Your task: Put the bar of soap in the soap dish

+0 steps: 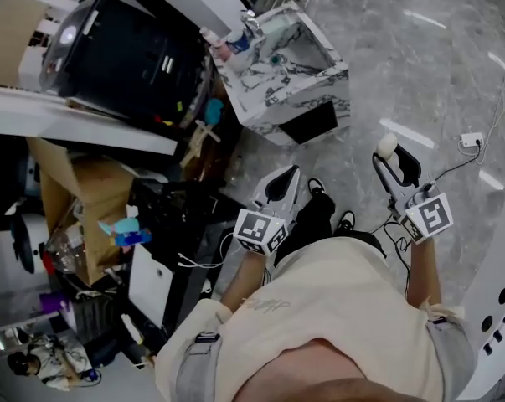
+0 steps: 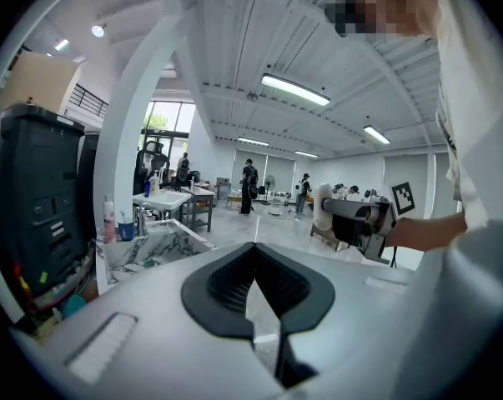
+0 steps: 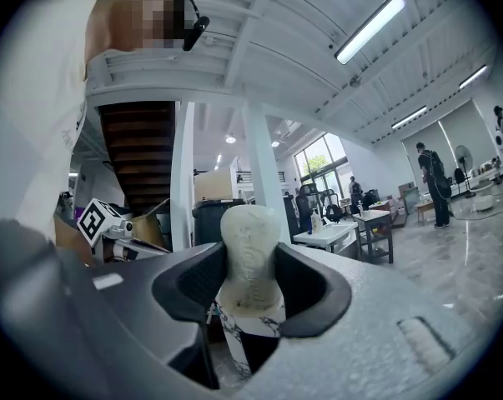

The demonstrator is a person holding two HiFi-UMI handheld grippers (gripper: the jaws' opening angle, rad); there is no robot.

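Note:
A pale, off-white bar of soap [image 3: 249,261] stands upright between the pads of my right gripper [image 3: 251,286], which is shut on it. In the head view the soap [image 1: 387,146] shows at the tip of the right gripper [image 1: 391,157], held level over the grey floor. My left gripper [image 1: 286,177] hangs beside it with its fingertips touching and nothing between them; its own view shows the left gripper [image 2: 255,252] the same way. Ahead stands a marble-patterned sink stand [image 1: 296,80]. I cannot make out a soap dish on it.
A pink bottle [image 1: 213,43], a blue cup [image 1: 239,40] and a tap [image 1: 250,22] stand on the stand's far side. A big black machine [image 1: 135,57] and cardboard boxes [image 1: 101,191] crowd the left. A power strip [image 1: 470,141] and cables lie on the floor. People [image 2: 249,186] stand far off.

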